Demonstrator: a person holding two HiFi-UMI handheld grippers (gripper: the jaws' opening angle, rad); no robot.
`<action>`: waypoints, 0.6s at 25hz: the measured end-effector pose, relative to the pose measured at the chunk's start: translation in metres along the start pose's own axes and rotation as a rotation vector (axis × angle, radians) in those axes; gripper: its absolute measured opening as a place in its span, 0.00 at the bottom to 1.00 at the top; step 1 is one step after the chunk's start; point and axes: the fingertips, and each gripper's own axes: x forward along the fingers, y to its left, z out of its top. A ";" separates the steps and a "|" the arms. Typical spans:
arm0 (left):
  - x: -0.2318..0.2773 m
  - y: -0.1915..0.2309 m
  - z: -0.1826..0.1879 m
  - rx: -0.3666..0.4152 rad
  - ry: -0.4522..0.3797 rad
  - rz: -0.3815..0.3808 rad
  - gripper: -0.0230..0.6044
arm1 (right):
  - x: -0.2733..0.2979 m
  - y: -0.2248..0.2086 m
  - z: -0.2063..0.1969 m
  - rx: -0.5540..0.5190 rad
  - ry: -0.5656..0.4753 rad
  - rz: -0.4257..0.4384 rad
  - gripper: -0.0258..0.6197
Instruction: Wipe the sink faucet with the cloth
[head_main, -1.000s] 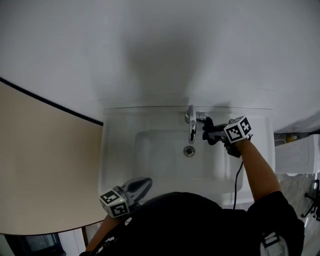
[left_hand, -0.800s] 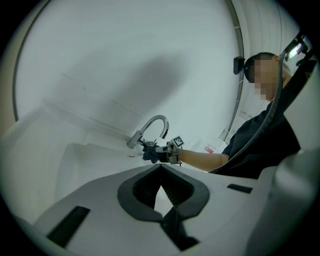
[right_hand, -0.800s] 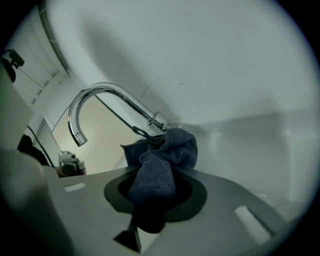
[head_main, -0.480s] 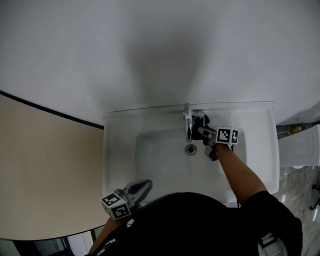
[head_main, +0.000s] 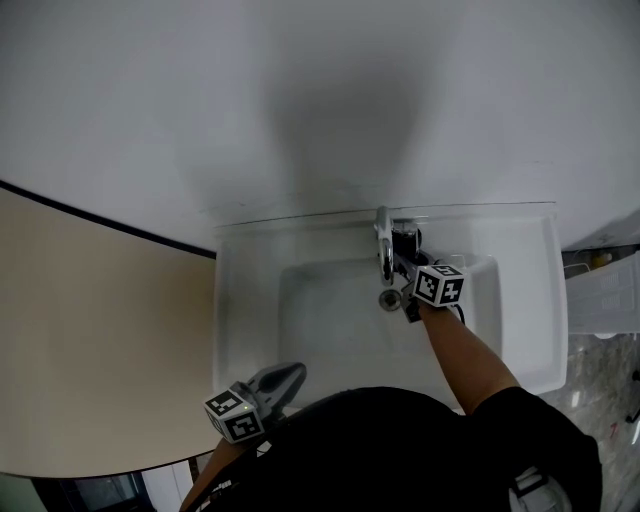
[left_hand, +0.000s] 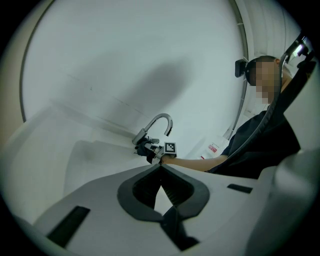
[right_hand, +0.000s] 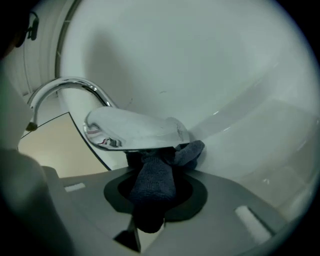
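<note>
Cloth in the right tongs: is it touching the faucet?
Touching. The right gripper view shows the cloth bunched against the underside of the faucet handle.

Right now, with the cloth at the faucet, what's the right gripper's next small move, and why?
Probably slide the cloth along under the lever toward the spout. The right gripper has its jaws clamped on the cloth, which is bunched against the lever's underside; the curved spout beside it is bare.

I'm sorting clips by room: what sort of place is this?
Probably a bathroom: a white sink with a drain, a chrome faucet at its back, against a plain wall.
</note>
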 end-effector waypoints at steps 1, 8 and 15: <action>-0.001 0.000 0.000 -0.003 -0.001 0.002 0.04 | -0.006 -0.001 0.001 -0.032 0.006 0.002 0.16; -0.003 0.008 -0.001 -0.008 0.003 0.007 0.04 | -0.012 -0.015 0.004 -0.011 -0.028 -0.068 0.16; 0.004 0.004 -0.003 -0.010 0.011 -0.007 0.04 | 0.016 0.006 -0.003 -0.154 0.068 -0.042 0.16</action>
